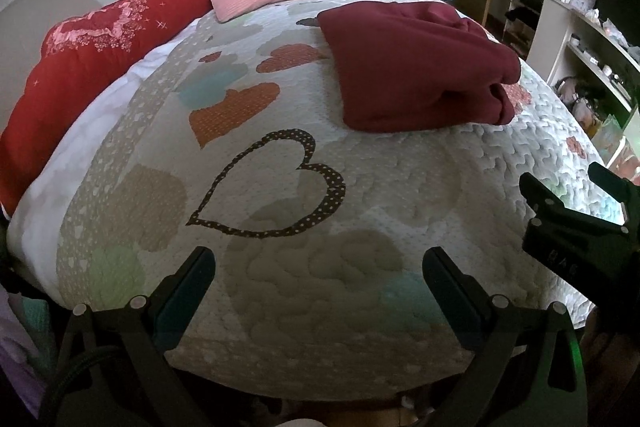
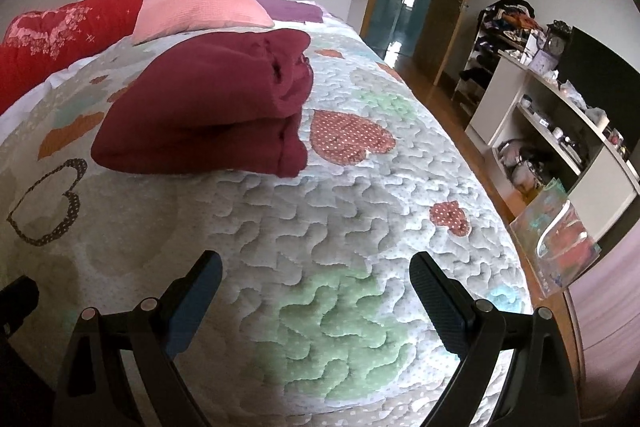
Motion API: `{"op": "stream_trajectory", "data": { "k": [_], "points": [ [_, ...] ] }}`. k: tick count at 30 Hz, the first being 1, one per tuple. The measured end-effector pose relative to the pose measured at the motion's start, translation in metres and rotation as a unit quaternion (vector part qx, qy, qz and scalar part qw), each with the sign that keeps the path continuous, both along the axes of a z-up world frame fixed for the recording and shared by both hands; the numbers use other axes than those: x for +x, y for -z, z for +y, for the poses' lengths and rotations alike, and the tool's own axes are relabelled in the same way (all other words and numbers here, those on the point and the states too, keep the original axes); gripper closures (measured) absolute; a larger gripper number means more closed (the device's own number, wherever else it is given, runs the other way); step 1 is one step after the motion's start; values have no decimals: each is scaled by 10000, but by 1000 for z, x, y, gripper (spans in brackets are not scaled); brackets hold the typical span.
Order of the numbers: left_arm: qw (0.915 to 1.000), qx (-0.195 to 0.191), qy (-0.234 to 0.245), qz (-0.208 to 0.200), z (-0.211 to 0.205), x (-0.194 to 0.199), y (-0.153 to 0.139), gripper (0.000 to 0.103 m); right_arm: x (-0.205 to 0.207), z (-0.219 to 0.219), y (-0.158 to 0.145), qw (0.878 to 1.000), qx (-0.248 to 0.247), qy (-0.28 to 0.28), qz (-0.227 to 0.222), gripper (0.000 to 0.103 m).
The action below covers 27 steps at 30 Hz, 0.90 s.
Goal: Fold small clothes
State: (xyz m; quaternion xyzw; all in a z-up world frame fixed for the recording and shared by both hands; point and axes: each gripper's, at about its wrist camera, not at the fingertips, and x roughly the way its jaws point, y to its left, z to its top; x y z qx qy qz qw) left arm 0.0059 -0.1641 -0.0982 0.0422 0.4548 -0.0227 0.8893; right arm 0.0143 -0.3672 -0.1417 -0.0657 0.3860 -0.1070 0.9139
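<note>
Left gripper [image 1: 320, 267]: jaws spread wide, empty, above the heart-patterned quilt [image 1: 380, 219]. Right gripper [image 2: 316, 273]: likewise spread and empty. The maroon garment [image 2: 208, 99] lies folded on the quilt ahead, apart from both, before the pink pillow [image 2: 196, 5].

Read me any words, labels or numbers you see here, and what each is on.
Nothing reads clearly.
Black right gripper: embossed marks on its body, too blurred.
Round clock on the white shelf unit: dial numerals too small.
Colourful gift bag: print blurred.
Folded maroon garment: no text.
</note>
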Motion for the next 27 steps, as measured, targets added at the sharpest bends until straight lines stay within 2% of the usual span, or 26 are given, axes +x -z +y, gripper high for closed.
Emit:
{"op": "stream_trajectory", "data": {
  "k": [27],
  "points": [
    [10000,-78,37,21,-2,-3,-1,0,-8,-1,-4,9998,132,-53,-116,6]
  ]
}}
